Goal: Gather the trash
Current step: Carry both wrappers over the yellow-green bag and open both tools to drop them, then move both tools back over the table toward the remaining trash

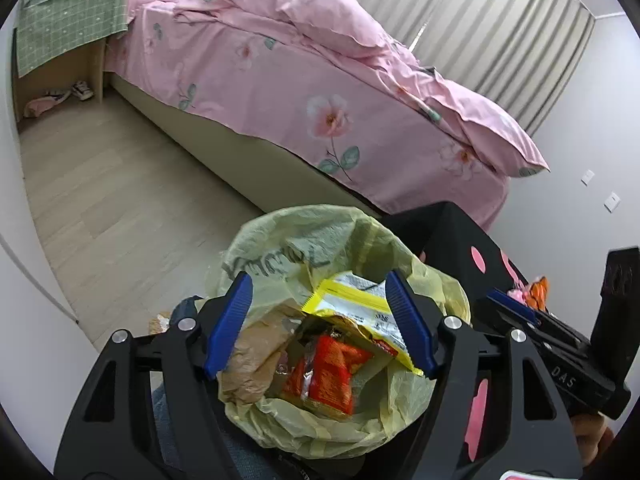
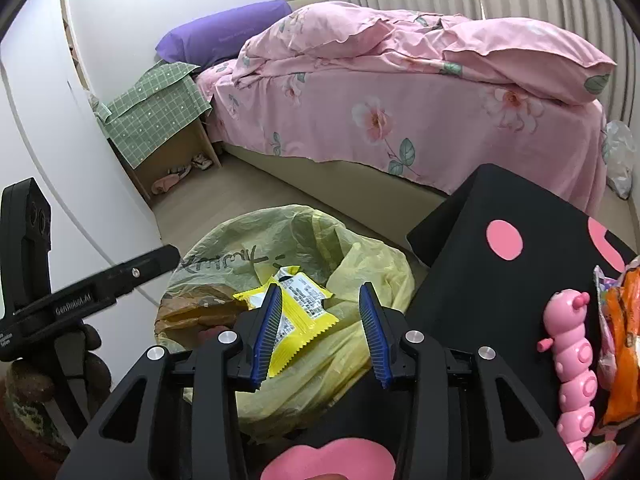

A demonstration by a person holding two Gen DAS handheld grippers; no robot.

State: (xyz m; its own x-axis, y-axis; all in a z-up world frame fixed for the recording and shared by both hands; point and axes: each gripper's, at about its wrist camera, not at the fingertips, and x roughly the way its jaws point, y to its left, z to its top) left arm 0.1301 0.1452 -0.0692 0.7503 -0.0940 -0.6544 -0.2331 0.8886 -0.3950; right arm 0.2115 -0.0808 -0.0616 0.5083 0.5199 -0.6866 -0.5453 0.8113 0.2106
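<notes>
Both tongs are over the mouth of the pale yellow thin plastic trash bag (image 2: pixel 360 264), which stands on the floor beside the black bench with pink dots (image 2: pixel 500 280).

Right tongs (image 2: pixel 318 334): released, blue pads apart. The yellow-and-white crinkled snack wrapper (image 2: pixel 298 312) lies in the bag's opening just beneath and ahead of them. Its near corner shows against the left pad, but nothing presses on it; I read it as let go, resting on the bag's folded lining.

Left tongs (image 1: pixel 320 320): spread wide, grasping nothing. From the left wrist view the same wrapper sits toward the right pad. Deeper in the bag lie a red-orange foil packet (image 1: pixel 324 376) and a brown paper scrap (image 1: pixel 256 352).

Deciding relation: remaining trash looks to be on the bench, to the right of the bag. An orange crumpled wrapper (image 2: pixel 624 344) lies at the bench's right edge, just beyond a pink plastic caterpillar toy (image 2: pixel 572 364) whose long axis runs toward the camera. The right tongs are the nearer; they would need to swing right and pass over or around the toy. Whether the toy counts as trash I cannot tell.

Risk: snagging the toy on approach.
</notes>
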